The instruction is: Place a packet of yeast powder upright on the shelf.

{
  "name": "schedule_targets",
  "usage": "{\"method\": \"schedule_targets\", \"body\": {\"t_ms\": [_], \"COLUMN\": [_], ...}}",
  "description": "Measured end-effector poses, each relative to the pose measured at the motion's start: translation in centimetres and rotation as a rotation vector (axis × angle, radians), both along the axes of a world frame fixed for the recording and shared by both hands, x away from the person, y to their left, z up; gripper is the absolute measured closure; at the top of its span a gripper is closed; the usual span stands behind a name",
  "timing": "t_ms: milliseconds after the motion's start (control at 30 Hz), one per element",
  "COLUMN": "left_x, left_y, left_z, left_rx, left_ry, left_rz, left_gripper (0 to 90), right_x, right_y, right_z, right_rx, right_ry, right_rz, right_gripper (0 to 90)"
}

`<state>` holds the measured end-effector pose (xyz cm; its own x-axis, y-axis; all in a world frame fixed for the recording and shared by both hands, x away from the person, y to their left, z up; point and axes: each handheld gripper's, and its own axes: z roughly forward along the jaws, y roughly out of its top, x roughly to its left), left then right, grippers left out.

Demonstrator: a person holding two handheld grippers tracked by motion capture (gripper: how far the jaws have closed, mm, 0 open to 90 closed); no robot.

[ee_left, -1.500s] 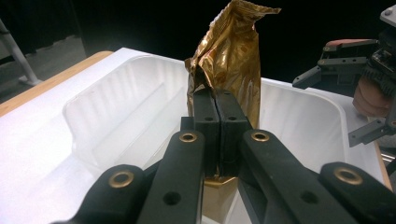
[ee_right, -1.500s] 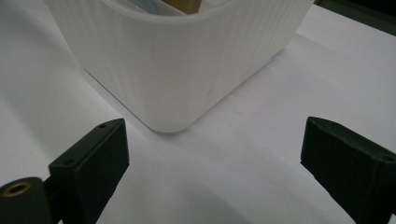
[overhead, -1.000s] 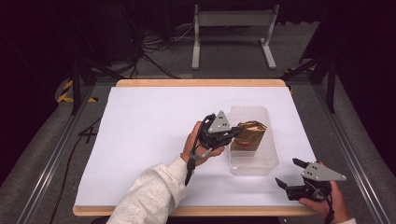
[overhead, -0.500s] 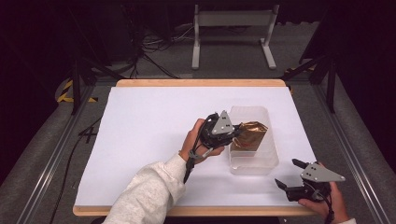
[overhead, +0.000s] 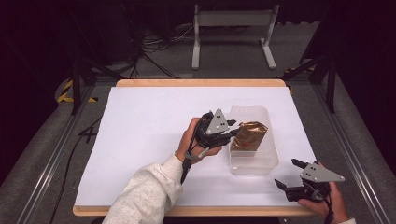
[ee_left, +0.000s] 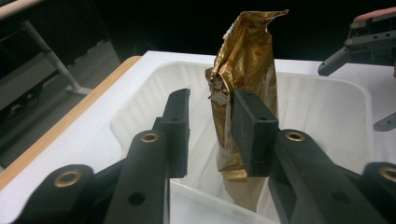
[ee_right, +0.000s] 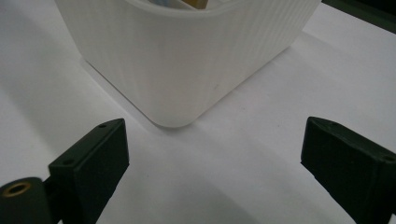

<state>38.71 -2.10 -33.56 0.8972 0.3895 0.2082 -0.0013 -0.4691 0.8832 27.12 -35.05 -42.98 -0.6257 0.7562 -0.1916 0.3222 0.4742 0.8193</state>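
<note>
Hovering our left tongs (ee_left: 210, 128) parted beside the gold foil pouch (ee_left: 245, 84), already standing in the white tub (overhead: 254, 161) on the desk (overhead: 140, 116), we're idling the right tongs (ee_right: 212, 158) wide open, seemingly finishing placement.

Ribbed white tub (ee_right: 187, 56) on white table (ee_right: 261, 177), tongs (ee_right: 215, 163) spread wide

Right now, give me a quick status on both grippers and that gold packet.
Left gripper open, jaws astride the gold packet. Packet upright in the white tub. Right gripper open, low beside tub. Nothing in the way.
</note>
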Motion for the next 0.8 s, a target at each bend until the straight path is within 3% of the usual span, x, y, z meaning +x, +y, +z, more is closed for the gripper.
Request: {"method": "schedule_targets", "body": {"t_ms": [467, 667, 800], "left_x": [0.2, 0.3, 0.3], "left_y": [1.4, 2.3, 3.0], "left_z": [-0.2, -0.8, -1.1], "left_rx": [0.024, 0.081, 0.098], "left_ry": [0.002, 0.007, 0.017], "left_rz": [0.06, 0.081, 0.092], "left_gripper": [44.0, 33.6, 28.7], "right_x": [0.1, 0.1, 0.1], "right_y": [0.1, 0.1, 0.1], "right_z": [-0.1, -0.2, -0.1], "right_rx": [-0.01, -0.011, -0.007], "right_ry": [0.003, 0.007, 0.005], "right_rz": [0.003, 0.005, 0.007], "right_gripper": [8.2, 8.3, 8.2]}}
